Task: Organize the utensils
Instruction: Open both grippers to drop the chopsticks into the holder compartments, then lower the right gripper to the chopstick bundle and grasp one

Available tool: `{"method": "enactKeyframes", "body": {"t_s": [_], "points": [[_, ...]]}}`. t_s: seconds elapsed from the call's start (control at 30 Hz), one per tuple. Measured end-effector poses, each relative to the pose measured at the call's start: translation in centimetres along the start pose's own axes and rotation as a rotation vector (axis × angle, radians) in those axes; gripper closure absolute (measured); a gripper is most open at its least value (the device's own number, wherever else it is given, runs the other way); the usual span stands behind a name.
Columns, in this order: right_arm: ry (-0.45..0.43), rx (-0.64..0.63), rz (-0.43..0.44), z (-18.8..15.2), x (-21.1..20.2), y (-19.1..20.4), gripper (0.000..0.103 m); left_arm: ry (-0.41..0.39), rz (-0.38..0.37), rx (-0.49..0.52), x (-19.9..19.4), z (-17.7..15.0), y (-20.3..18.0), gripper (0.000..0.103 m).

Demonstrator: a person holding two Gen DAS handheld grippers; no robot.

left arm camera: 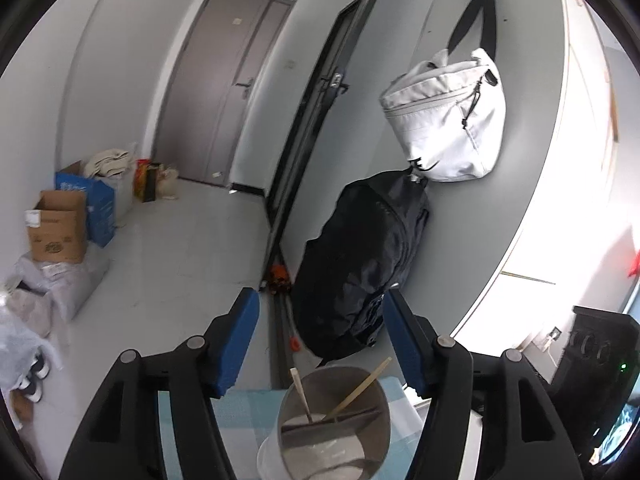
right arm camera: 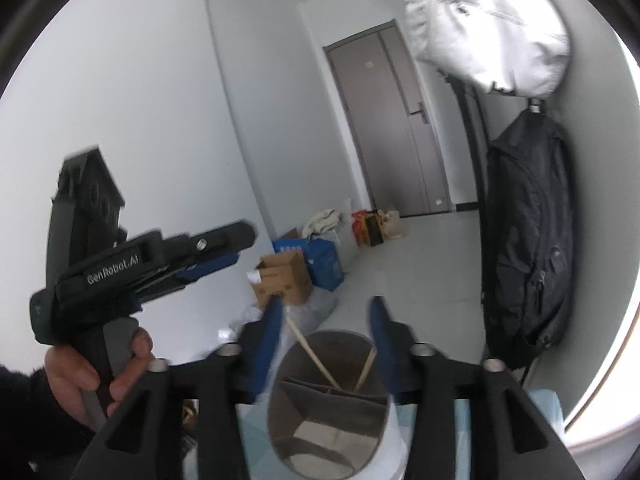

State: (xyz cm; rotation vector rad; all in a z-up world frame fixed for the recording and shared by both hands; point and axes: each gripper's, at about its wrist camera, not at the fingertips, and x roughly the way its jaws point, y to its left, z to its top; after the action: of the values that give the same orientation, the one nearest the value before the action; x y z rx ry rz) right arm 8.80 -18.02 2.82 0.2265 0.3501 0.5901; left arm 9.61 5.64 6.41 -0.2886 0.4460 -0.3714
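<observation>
Utensil holder (left arm camera: 334,420), grey cylinder w/ inner dividers, stood on the desk (left arm camera: 248,408) (pale blue check cloth), directly below and between the fingers of both tools. Two chopsticks (left arm camera: 356,390) inside, long axes near upright, tips leaning apart, one left, one right, in back compartments. Left hand-held gripper (left arm camera: 320,344): jaws apart at a middling gap, nothing between the pads. Right hand-held gripper (right arm camera: 326,340): likewise parted, empty; its left finger sat just beside the left stick's top, so right hand judged nearer for any next pick; contact not clear. Seen from the right wrist, a hand (right arm camera: 92,372) gripped the left tool's handle. Writing: "GenRobot.AI" on that tool's side. Cardboard box (left arm camera: 58,226) print illegible.
</observation>
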Motion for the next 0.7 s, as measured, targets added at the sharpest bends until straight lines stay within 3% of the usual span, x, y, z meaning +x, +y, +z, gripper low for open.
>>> {"method": "enactKeyframes", "body": {"t_s": [0.07,0.17,0.4,0.47,0.7], "points": [[-0.007,0.02,0.004,0.1,-1.3,0.0,0.046,-0.006,0.028,0.004,-0.8,-0.1,-0.2,0.042],[-0.018,0.022,-0.011,0.3,-3.0,0.3,0.033,-0.016,0.071,-0.005,-2.0,-0.4,-0.5,0.031],[-0.044,0.016,-0.047,0.0,-6.8,1.3,0.017,-0.007,0.144,-0.031,-4.5,-1.6,-0.8,0.028],[-0.05,0.009,-0.061,-0.1,-7.9,1.7,0.009,0.0,0.166,-0.027,-5.1,-2.1,-1.0,0.02],[-0.018,0.01,-0.076,-0.8,-9.2,2.0,0.001,0.05,0.194,-0.021,-5.9,-4.2,-1.4,0.018]]}}
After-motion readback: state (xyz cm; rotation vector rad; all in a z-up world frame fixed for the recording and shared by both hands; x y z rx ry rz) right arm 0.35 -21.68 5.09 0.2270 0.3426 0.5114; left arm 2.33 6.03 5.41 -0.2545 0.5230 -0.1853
